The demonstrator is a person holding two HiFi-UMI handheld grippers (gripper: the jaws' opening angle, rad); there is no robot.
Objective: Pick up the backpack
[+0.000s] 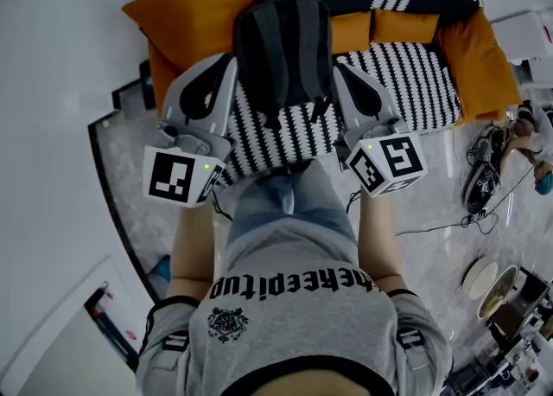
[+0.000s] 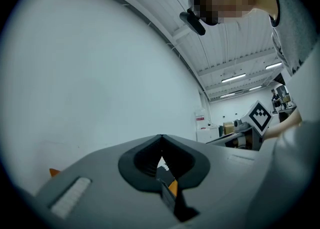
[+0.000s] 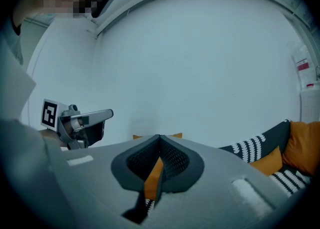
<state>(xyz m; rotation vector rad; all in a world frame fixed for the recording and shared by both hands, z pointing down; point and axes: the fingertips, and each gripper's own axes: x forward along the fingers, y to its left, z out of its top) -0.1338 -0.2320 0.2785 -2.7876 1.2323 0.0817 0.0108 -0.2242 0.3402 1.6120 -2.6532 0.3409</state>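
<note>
Left gripper (image 1: 227, 60) and right gripper (image 1: 340, 68): both clenched. In each gripper view the two grey jaws meet at the tips, leaving only a thin slit behind them. Orange fabric, black-and-white fabric and a dark strip show through the slits. Whether that strip is a strap pinched by the pads cannot be determined. Each gripper carries its marker cube at the rear, left (image 1: 180, 176) and right (image 1: 389, 162), nearest the person. The backpack (image 1: 282, 44) is dark grey to black, tall and narrow, with lighter vertical bands down its face, a rounded top and short straps hanging at its lower edge. It stands upright at the middle of the sofa (image 1: 406, 83), over the black-and-white patterned seat and against the dark backrest, with orange cushions (image 1: 194, 9) on either side. The backpack lies directly between the two grippers. The left jaw tips reach its left side and the right jaw tips reach its right side, at about mid-height, both pointing away from the person.
</note>
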